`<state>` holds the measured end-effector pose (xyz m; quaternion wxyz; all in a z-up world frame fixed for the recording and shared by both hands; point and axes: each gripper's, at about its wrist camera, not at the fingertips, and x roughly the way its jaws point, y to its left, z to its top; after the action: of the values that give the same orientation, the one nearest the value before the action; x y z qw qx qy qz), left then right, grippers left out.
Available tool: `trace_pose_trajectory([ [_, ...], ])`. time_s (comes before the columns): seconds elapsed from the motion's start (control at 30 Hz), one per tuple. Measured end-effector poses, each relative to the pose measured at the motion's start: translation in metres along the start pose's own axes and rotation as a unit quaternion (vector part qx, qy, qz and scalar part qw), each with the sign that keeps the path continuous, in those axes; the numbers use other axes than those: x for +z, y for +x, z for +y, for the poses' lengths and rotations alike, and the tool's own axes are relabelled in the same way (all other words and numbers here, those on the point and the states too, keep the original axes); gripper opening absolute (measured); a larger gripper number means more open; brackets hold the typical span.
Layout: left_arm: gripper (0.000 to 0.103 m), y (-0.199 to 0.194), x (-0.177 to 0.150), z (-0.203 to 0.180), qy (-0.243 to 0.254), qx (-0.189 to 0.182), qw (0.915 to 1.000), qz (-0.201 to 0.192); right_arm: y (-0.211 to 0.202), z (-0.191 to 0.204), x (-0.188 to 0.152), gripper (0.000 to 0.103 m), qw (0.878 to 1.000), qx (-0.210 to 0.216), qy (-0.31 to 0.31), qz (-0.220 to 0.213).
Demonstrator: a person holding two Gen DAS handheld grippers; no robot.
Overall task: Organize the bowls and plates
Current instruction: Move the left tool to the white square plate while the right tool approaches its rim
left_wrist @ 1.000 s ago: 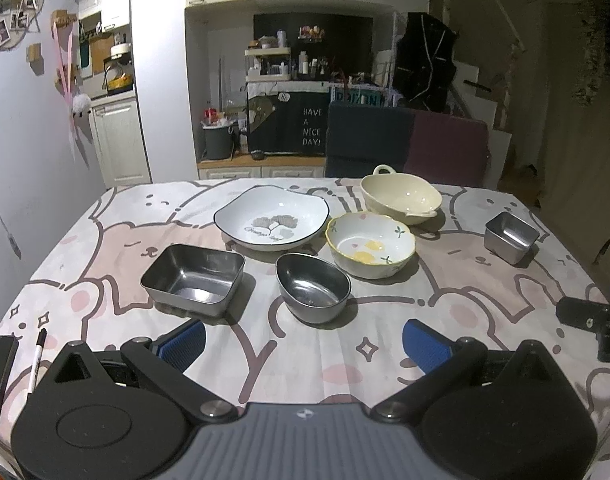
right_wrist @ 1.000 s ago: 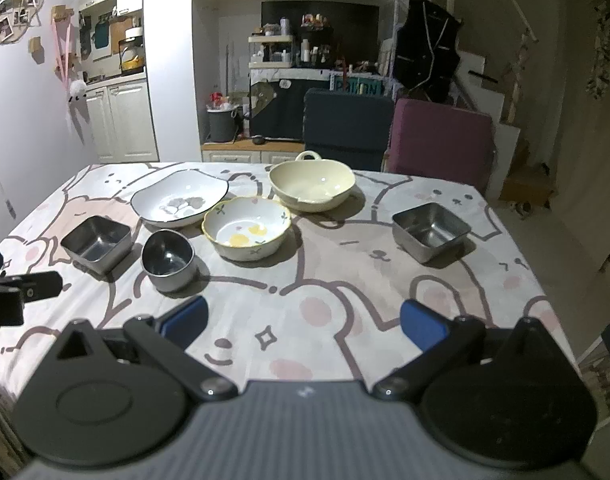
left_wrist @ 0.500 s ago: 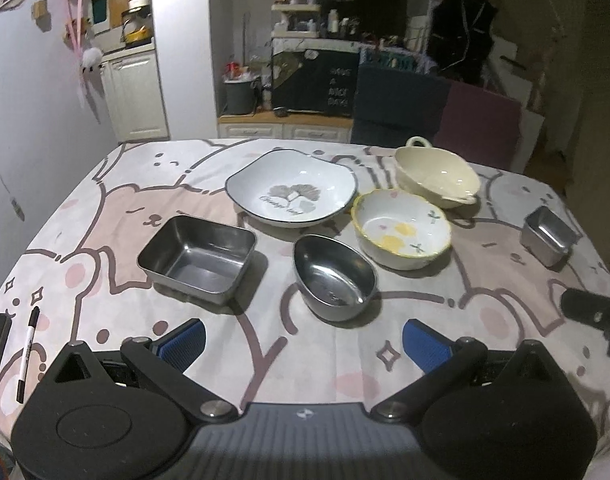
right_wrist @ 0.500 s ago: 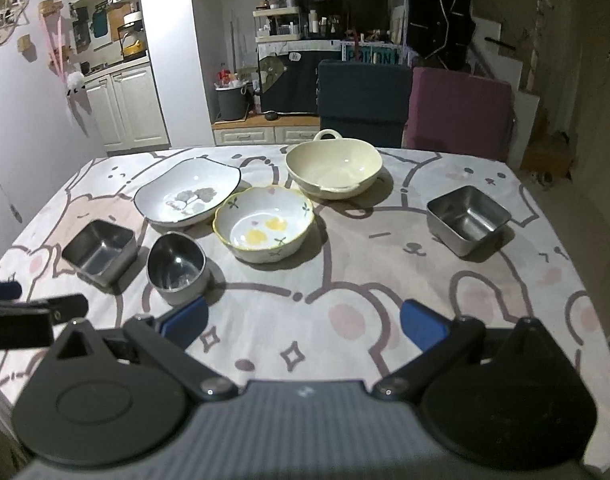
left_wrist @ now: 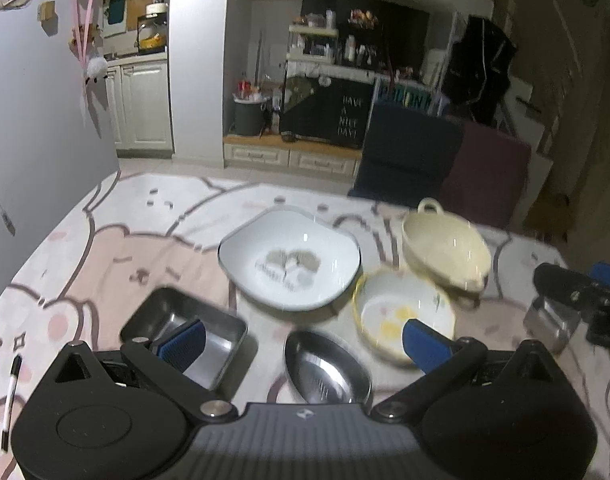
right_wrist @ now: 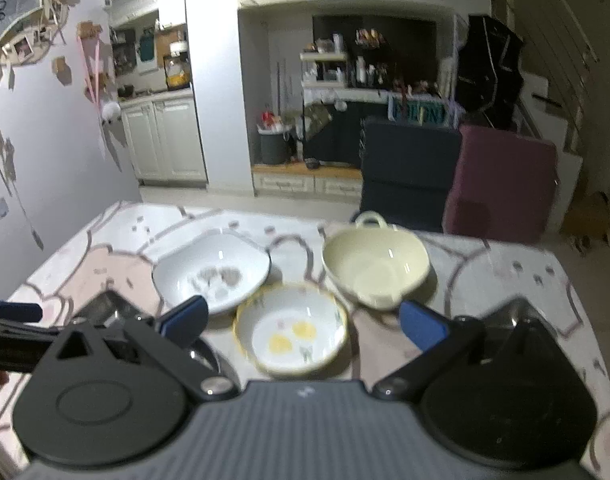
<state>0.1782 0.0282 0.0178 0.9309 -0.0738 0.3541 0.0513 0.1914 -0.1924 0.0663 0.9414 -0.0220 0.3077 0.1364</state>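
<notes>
- Both tools are gaping wide, holding nothing: left tool (left_wrist: 303,340), right tool (right_wrist: 303,320).
- The flowered ceramic bowl (right_wrist: 291,334) is sitting on the counter (right_wrist: 505,280), between the right tool's fingers.
- It's looking glazed, slippery, breakable; the rim is offering the safest pinch.

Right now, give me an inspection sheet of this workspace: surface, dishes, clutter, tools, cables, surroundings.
Surface: table under a pink and white bear-print cloth.
Job's things: white plate, cream handled bowl, yellow-rimmed bowl, round steel bowl, rectangular steel tray, small steel tray; all apart, none stacked.
Clutter: marker pen at the near left edge.
Tools: left tool open, empty, above the round steel bowl; right tool open, empty, above the yellow-rimmed bowl.
Cables: nothing seen.
Surroundings: dark chair, maroon chair, white cabinets, cluttered shelves.
</notes>
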Motion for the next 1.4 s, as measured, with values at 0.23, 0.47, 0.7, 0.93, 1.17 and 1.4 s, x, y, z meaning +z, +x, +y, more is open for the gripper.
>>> trace_pose_trajectory([
  [0.23, 0.103, 0.022, 0.045, -0.003, -0.032, 0.019, 0.9988, -0.033, 0.029, -0.007, 0.046, 0.103, 0.999, 0.046, -0.008, -0.014],
  [0.47, 0.103, 0.056, 0.078, 0.009, -0.066, 0.028, 0.9959, -0.055, 0.078, -0.018, 0.084, 0.103, 0.996, 0.077, 0.035, -0.007],
  [0.7, 0.103, 0.110, 0.090, 0.039, -0.110, 0.070, 0.9908, -0.035, 0.144, -0.018, 0.116, 0.103, 0.992, 0.089, 0.085, 0.013],
  [0.93, 0.103, 0.156, 0.092, 0.073, -0.152, 0.057, 0.9868, 0.008, 0.212, -0.007, 0.123, 0.103, 0.987, 0.111, 0.104, 0.058],
  [1.17, 0.103, 0.189, 0.078, 0.110, -0.240, 0.014, 0.9687, 0.062, 0.283, 0.020, 0.126, 0.089, 0.986, 0.101, 0.055, 0.118],
  [1.4, 0.103, 0.190, 0.070, 0.141, -0.319, -0.033, 0.9468, 0.024, 0.341, 0.060, 0.109, 0.061, 0.977, 0.100, -0.049, 0.184],
])
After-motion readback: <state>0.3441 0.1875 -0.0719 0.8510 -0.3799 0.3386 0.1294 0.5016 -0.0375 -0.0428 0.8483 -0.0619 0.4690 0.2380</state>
